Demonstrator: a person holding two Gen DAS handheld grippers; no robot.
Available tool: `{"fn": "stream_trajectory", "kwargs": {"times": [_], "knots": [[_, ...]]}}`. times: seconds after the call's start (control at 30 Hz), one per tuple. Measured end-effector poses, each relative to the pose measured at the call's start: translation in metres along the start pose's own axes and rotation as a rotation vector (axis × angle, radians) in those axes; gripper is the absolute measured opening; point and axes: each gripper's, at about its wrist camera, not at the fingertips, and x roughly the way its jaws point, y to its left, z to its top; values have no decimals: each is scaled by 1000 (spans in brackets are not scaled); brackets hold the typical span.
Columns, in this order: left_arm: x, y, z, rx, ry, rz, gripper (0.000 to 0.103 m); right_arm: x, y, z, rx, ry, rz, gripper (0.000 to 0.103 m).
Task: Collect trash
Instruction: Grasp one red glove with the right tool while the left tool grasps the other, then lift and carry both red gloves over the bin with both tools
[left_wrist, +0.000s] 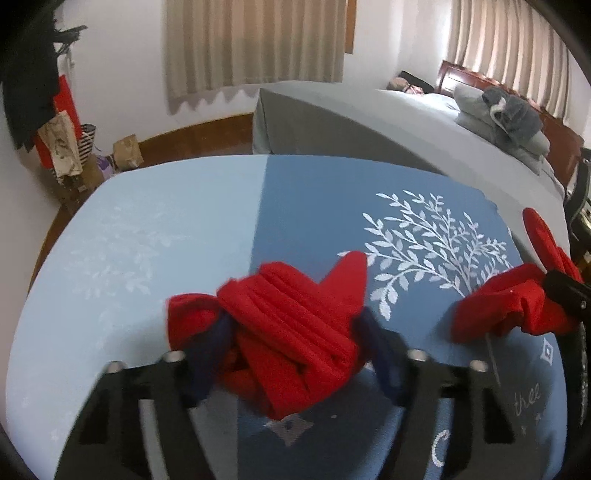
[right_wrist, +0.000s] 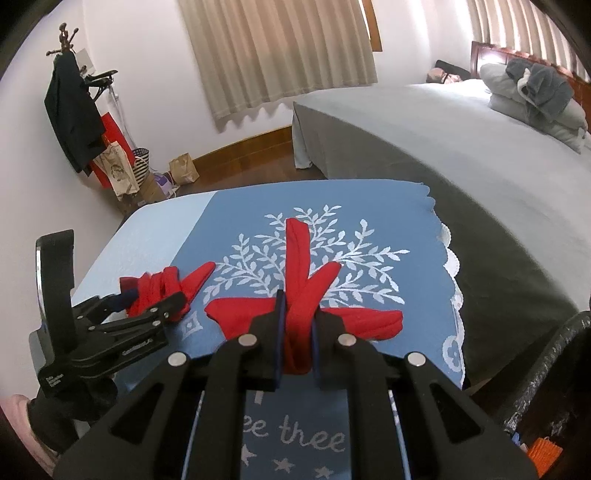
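— What have your fingers got?

— My right gripper (right_wrist: 297, 339) is pinched nearly closed on a bunched red cloth (right_wrist: 295, 295); its ends splay out over the leaf-print blue tablecloth (right_wrist: 369, 221). I judge the tight pinch is there to keep the limp fabric from slipping.

— And the left?

— My left gripper (left_wrist: 295, 347) stands about half open around a second red cloth (left_wrist: 295, 325), folded in ridges. The blurred fingers (left_wrist: 207, 354) flank it; whether they press it yet, I cannot tell.

— Why both on the table?

— Likely gathering both pieces together. Behind stands a grey bed (right_wrist: 443, 129).
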Motion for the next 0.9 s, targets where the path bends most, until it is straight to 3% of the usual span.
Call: {"fn": "stream_trajectory", "kwargs": {"times": [0.03, 0.13, 0.9], "knots": [[0, -1, 0, 6, 2, -10, 33, -1, 0, 0, 2, 0, 1, 11], [-2, -5, -1, 29, -1, -17, 16, -5, 1, 0, 2, -5, 2, 11], [-119, -43, 1, 35, -162, -80, 13, -79, 0, 2, -10, -98, 43, 6]]}}
